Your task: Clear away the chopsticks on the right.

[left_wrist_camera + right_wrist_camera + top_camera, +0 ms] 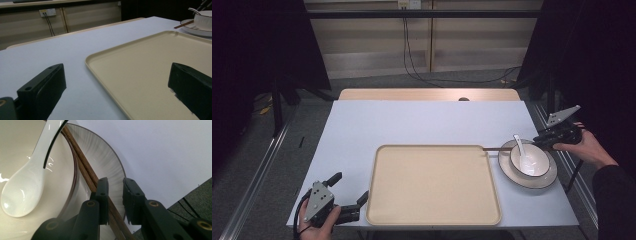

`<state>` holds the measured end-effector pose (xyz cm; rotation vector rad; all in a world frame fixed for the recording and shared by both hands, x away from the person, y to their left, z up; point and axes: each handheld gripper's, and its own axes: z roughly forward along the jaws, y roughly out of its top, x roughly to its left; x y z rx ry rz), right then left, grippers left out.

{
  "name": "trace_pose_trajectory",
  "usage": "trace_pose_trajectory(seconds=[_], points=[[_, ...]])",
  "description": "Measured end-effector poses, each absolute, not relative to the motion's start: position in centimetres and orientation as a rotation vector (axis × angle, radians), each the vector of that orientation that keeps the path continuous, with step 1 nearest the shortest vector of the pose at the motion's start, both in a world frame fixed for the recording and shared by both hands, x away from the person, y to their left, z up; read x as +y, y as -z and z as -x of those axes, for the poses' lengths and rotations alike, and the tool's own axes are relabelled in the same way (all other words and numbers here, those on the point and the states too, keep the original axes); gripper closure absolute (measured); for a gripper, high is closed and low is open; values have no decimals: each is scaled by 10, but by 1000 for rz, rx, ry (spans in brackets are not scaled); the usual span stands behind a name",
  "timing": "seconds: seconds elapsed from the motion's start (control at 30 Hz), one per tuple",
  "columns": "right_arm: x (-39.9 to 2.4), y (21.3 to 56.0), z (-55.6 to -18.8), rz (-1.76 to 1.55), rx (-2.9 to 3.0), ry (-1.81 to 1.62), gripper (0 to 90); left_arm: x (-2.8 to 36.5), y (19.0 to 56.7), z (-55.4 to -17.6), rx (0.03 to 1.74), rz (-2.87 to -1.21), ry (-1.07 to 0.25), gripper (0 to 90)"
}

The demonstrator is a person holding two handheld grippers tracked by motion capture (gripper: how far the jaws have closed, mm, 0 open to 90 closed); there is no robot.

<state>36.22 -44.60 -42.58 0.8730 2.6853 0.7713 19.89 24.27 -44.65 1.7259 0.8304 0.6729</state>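
Two chopsticks (85, 171) lie on plate (110, 167) rim beside bowl (529, 161), spoon (27, 192) inside. Right gripper (115, 202) jaws narrowed around chopsticks, gap visible, pinch not confirmed. Left gripper (348, 196) spread, idle at tray (434, 185) corner. Tray bare; transfer not started.

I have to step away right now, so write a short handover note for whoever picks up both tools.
Right tool: jaws narrowed around the wooden chopsticks on the plate; a gap remains, so no grip yet.
Left tool: open, holding nothing, at the tray's near left corner.
Things: bowl sits on the plate, right of the tray, with the white spoon in it.
Done: nothing moved onto the tray.
Left: probably close on the chopsticks and lift them.
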Motion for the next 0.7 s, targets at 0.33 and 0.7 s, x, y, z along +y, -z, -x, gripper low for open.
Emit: trace_pose_trajectory(seconds=[0.33,0.7], points=[[-446,425,-360,-829,2685,-739,776,245,446,-199,828,-1722,-671,14],[-447,425,-359,-795,2705,-758,789,246,447,-200,835,-1719,-663,14]])
